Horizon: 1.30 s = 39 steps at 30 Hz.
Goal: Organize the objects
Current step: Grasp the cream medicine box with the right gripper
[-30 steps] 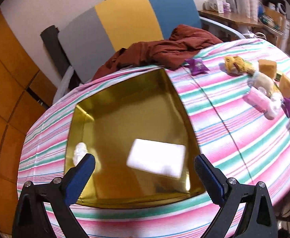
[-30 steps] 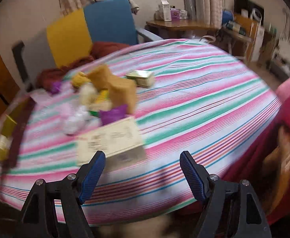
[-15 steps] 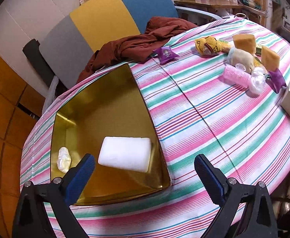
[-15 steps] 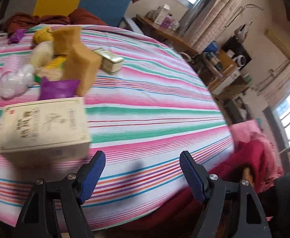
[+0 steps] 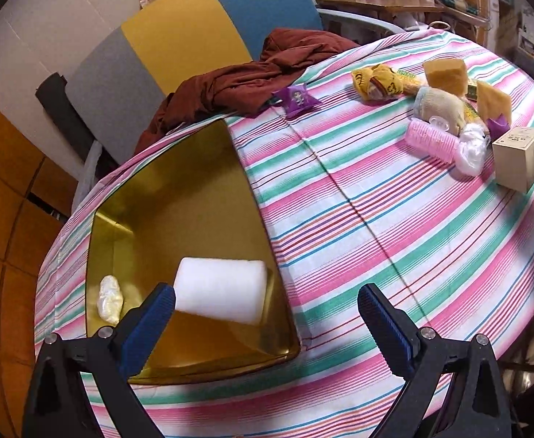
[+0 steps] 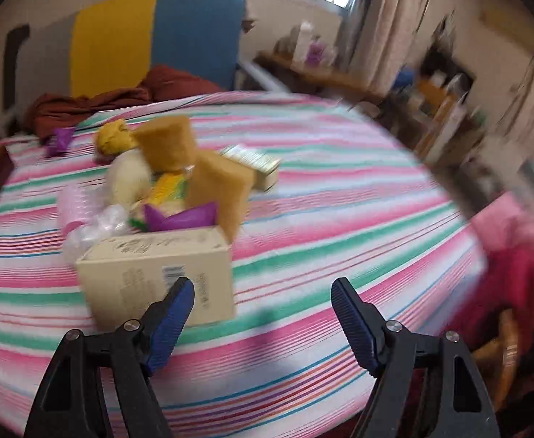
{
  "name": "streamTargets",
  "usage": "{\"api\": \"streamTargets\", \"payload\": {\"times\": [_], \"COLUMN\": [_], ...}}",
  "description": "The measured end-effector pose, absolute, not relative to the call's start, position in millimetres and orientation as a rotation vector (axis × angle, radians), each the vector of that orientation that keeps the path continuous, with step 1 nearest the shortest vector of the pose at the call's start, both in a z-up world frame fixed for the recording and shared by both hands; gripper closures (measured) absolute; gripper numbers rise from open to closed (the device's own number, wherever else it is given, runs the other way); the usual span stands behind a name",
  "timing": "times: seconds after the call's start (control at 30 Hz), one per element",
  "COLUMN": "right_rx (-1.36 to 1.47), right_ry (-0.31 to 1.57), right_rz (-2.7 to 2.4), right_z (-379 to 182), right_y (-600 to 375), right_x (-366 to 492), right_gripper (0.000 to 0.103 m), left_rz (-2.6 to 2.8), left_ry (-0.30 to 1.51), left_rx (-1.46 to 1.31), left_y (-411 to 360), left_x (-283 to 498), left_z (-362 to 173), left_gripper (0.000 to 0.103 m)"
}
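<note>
Currently right gripper [image 6: 263, 304], jaws apart and empty, sits nearest the cream box [image 6: 157, 273], lying left-forward, long axis crosswise.

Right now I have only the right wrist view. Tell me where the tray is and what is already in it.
Observer: The gold tray sits on the striped tablecloth, well left of the cream box, just in front of the brown cloth. A white foam block lies in it.
Operator: List anything else inside.
Observer: One small pale wrapped lump, by the tray's left wall, apart from the block.
Operator: Report the left hand-held gripper.
Observer: The left hand-held gripper is open and empty, above the tray's near right corner.
</note>
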State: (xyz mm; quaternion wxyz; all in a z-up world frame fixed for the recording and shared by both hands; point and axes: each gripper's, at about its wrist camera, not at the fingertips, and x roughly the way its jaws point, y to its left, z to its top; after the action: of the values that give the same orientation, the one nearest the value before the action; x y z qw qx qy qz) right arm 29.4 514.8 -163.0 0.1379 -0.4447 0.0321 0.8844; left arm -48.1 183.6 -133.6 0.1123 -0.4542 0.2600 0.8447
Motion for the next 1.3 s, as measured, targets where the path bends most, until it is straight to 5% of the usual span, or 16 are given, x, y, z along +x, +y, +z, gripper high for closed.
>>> {"api": "streamTargets", "payload": {"times": [0.27,0.47,0.67,0.97,1.17,1.3], "right_rx": [-1.548,-1.905,-2.18,-2.216,-2.202,-2.202], "right_ry": [-0.252,-0.898,-1.232,-1.746,-1.685,-1.397], "right_rz": [2.808,2.735,2.619,2.336,2.433,2.587], "right_z": [-155,-152,-169,-208,-206,-188], "right_y": [519,476,444,413,409,420], "right_x": [38,13,-18,-31,-34,-37], "right_gripper": [0.024,0.024,0.024,0.019,0.021,0.04], "left_rz": [2.461,2.476,2.46,2.398,2.39,2.399], "left_ry": [0.765,0.777,0.776,0.841,0.87,0.859], "left_rx": [-1.347,-1.366,-1.389,-1.404,-1.391,-1.405], "left_y": [193,198,215,250,255,252], "left_x": [-55,-59,-64,-73,-73,-76], "left_z": [-142,-143,-147,-161,-164,-165], "left_gripper": [0.002,0.002,0.002,0.002,0.002,0.002]}}
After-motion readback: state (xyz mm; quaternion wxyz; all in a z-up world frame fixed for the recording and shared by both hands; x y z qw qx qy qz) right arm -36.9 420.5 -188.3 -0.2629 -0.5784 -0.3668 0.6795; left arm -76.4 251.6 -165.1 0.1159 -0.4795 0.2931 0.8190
